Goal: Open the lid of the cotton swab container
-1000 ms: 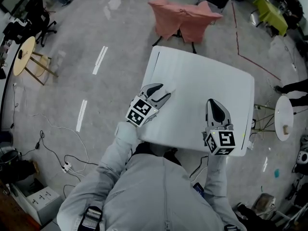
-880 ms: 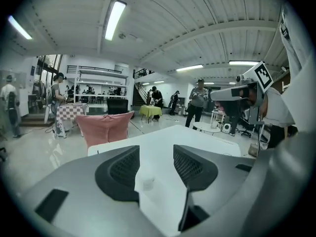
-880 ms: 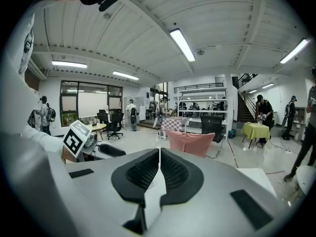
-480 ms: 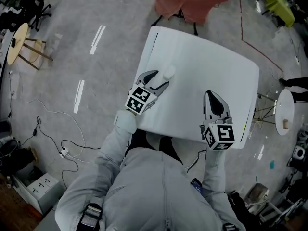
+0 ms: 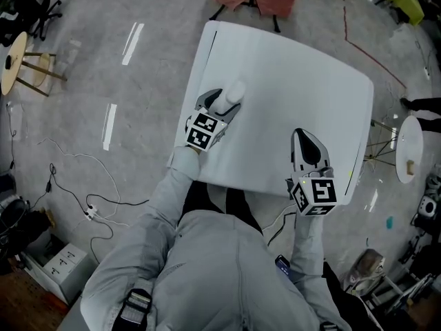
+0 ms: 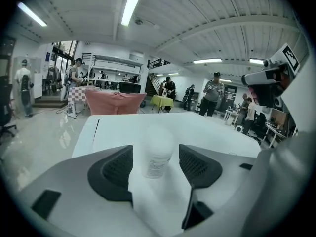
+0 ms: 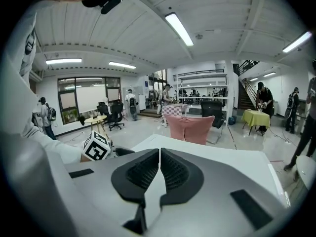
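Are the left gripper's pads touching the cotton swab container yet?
Apart. The left gripper view shows the cotton swab container standing between the left gripper's jaws, which have just been opening, with a gap on each side.

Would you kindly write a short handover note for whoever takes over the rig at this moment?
The left gripper is open; its jaws have just been opening, either side of the cotton swab container, pads not touching it.
The right gripper is shut and empty, over the table, near right part.
The container stands upright near the table's left side.
Done: nothing; the lid appears on.
Left: grip the container, open the lid.
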### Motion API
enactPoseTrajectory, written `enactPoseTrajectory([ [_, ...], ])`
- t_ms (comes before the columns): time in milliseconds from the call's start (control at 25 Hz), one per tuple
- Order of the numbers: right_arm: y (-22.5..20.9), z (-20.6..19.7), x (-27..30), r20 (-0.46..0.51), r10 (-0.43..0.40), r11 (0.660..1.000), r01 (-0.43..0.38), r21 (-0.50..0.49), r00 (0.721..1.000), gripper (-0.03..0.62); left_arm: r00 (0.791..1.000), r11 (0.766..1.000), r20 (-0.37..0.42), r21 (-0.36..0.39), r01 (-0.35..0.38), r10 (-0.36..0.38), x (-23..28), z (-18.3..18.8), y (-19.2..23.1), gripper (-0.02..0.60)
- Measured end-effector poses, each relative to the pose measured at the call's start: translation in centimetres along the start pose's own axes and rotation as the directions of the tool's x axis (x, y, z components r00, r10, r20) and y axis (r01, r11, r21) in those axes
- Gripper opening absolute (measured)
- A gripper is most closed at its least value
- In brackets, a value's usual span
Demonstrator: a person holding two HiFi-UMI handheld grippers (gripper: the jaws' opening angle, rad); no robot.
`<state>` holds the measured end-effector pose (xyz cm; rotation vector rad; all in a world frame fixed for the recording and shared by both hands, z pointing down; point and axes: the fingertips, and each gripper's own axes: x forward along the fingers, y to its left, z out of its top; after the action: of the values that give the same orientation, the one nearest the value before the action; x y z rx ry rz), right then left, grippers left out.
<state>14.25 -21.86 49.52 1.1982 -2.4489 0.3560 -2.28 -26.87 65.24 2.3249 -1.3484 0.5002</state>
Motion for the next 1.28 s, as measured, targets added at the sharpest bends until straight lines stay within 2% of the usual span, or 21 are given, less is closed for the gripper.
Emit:
enactPoseTrajectory([
  [360,-1.7,-2.5,0.9,-0.037,-0.002,1.000,0.002,0.008,0.999,0.037,0.996,0.997,-0.063,0.034,-0.066,0.068,4.1,-2.5,0.8,0.290],
  [520,-2.3,-2.9,0.9,-0.048,-0.009,1.000,0.010,0.016,0.999,0.037,0.992,0.992,-0.091,0.096,-0.083,0.092,5.5,-2.2,0.5,0.290],
  [680,-2.7,-3.4,1.0,-0.051,-0.019,0.999,0.020,0.025,0.999,0.037,0.988,0.989,-0.113,0.113,-0.092,0.104,6.8,-2.7,0.9,0.290],
  [960,-3.5,-3.3,0.4,-0.053,-0.052,0.998,0.054,0.037,0.997,0.037,0.987,0.989,-0.119,0.113,-0.099,0.112,7.6,-3.0,1.2,0.288],
  [1200,-3.7,-3.5,-0.1,-0.052,-0.073,0.996,0.076,0.047,0.996,0.037,0.985,0.983,-0.113,0.145,-0.110,0.127,7.7,-3.1,1.0,0.287],
  [1280,-3.7,-3.6,-0.3,-0.050,-0.078,0.996,0.080,0.049,0.996,0.037,0.986,0.983,-0.117,0.153,-0.102,0.120,7.7,-3.2,0.8,0.261],
])
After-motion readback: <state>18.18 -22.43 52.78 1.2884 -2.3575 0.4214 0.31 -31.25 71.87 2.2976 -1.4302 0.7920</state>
